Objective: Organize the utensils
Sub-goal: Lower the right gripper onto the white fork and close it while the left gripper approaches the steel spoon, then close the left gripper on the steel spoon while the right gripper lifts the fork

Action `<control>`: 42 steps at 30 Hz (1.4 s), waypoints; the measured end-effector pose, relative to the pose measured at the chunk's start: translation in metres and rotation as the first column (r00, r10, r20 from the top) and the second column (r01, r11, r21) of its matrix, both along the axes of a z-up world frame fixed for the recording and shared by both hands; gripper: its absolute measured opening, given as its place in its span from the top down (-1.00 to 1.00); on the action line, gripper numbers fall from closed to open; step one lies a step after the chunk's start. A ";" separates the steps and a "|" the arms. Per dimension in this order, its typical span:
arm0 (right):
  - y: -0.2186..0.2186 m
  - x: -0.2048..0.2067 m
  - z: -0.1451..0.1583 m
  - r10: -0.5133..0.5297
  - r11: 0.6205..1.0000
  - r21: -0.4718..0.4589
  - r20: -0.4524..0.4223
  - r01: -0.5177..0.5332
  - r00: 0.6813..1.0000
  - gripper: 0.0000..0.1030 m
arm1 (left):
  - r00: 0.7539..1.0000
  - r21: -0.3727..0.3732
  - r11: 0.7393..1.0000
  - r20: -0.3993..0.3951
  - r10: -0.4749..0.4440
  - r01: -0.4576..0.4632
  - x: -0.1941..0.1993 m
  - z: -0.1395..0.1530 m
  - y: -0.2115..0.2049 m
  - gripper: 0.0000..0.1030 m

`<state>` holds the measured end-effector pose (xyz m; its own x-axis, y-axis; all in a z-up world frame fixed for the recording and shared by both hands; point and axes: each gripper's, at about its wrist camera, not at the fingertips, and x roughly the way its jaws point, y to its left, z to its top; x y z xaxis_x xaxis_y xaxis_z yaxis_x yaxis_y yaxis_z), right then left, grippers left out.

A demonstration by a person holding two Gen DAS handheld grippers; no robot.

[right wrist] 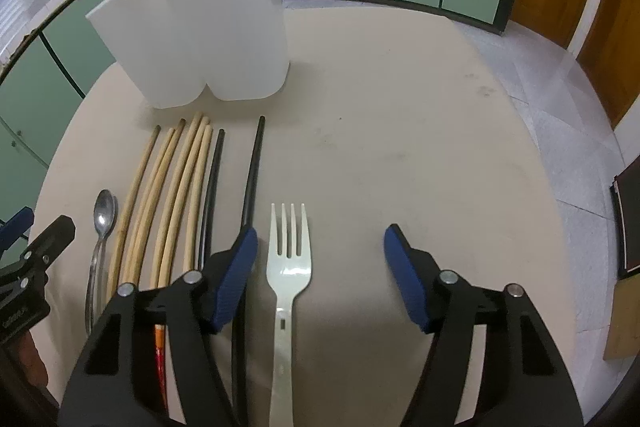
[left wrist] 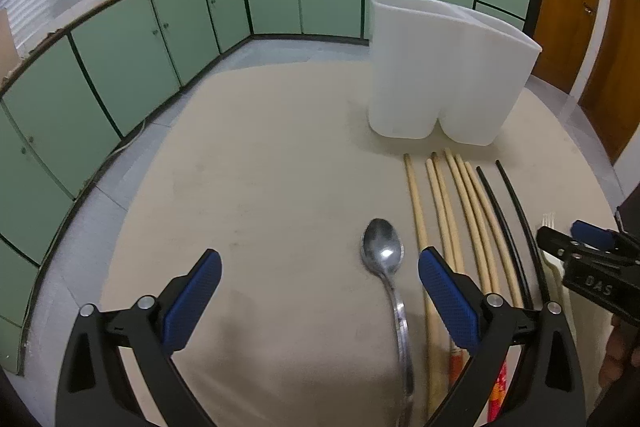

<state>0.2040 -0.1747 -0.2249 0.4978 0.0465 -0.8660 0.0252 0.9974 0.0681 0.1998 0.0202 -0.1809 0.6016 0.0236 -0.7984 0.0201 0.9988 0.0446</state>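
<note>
The left tool (left wrist: 320,277) hangs spread above one metal spoon (left wrist: 382,251); the right tool (right wrist: 320,247), also spread, straddles one white fork (right wrist: 289,259) without touching it. Both utensils lie on a round beige table (right wrist: 400,107), flanking six wooden chopsticks (right wrist: 176,179) and two black chopsticks (right wrist: 232,179). One white two-compartment holder (right wrist: 200,39) stands behind them. Green cabinets (left wrist: 160,27) line the kitchen.
</note>
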 end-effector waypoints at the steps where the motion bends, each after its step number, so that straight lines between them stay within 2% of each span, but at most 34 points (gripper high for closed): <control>1: 0.002 0.002 -0.001 0.000 1.000 -0.013 -0.003 0.000 1.000 -0.13 | 1.000 -0.002 1.000 -0.003 -0.002 0.002 0.001 -0.001 -0.001 -0.87; 4: 0.007 0.004 -0.002 0.007 0.999 -0.049 -0.003 -0.007 1.000 0.10 | 1.000 -0.003 1.000 -0.016 -0.002 0.002 0.007 -0.005 -0.005 -0.87; 6: 0.011 0.004 -0.001 0.015 0.998 -0.062 0.001 -0.015 1.000 0.35 | 1.000 -0.005 1.000 -0.028 0.000 0.000 0.011 -0.009 -0.006 -0.87; 9: 0.014 0.003 -0.001 0.024 0.998 -0.059 0.004 -0.023 1.000 0.53 | 0.999 0.001 1.000 -0.037 0.003 -0.003 0.017 -0.012 -0.008 -0.87; 13: 0.011 0.000 0.000 0.030 0.998 -0.049 0.007 -0.030 1.000 0.57 | 0.999 0.017 1.000 -0.050 0.020 -0.019 0.027 -0.016 -0.008 -0.87; 20: 0.004 -0.002 0.001 0.036 0.999 -0.029 0.013 -0.035 0.999 0.57 | 0.993 0.003 0.999 -0.107 0.044 -0.044 0.047 -0.025 -0.005 -0.84; 23: 0.000 -0.003 0.001 0.038 0.999 -0.024 0.012 -0.038 0.999 0.57 | 0.991 0.027 0.999 -0.127 0.039 -0.036 0.053 -0.028 -0.008 -0.81; 26: -0.004 0.001 0.003 0.040 0.999 -0.016 0.006 -0.040 0.999 0.56 | 0.989 0.005 0.999 -0.143 0.040 -0.040 0.056 -0.029 -0.007 -0.74; 29: -0.002 0.001 0.002 0.037 0.999 -0.009 -0.003 -0.037 0.999 0.56 | 0.987 -0.032 0.999 -0.157 0.031 -0.037 0.058 -0.030 0.000 -0.57; 32: -0.002 0.003 0.002 0.044 0.999 -0.018 -0.006 -0.045 0.999 0.56 | 0.987 -0.051 0.998 -0.157 0.012 -0.020 0.057 -0.029 0.000 -0.29; 35: 0.001 0.007 0.002 0.047 0.999 -0.021 -0.006 -0.047 0.999 0.57 | 0.988 -0.075 0.997 -0.155 -0.005 -0.007 0.059 -0.028 -0.002 0.05; 37: 0.001 0.008 0.001 0.045 0.999 -0.016 -0.006 -0.045 0.999 0.58 | 0.989 -0.088 0.996 -0.147 -0.013 0.000 0.057 -0.028 -0.007 0.46; 42: -0.003 0.007 0.002 0.046 0.999 0.002 0.005 -0.046 0.999 0.60 | 0.991 -0.138 0.990 -0.128 -0.025 0.008 0.050 -0.027 -0.002 0.46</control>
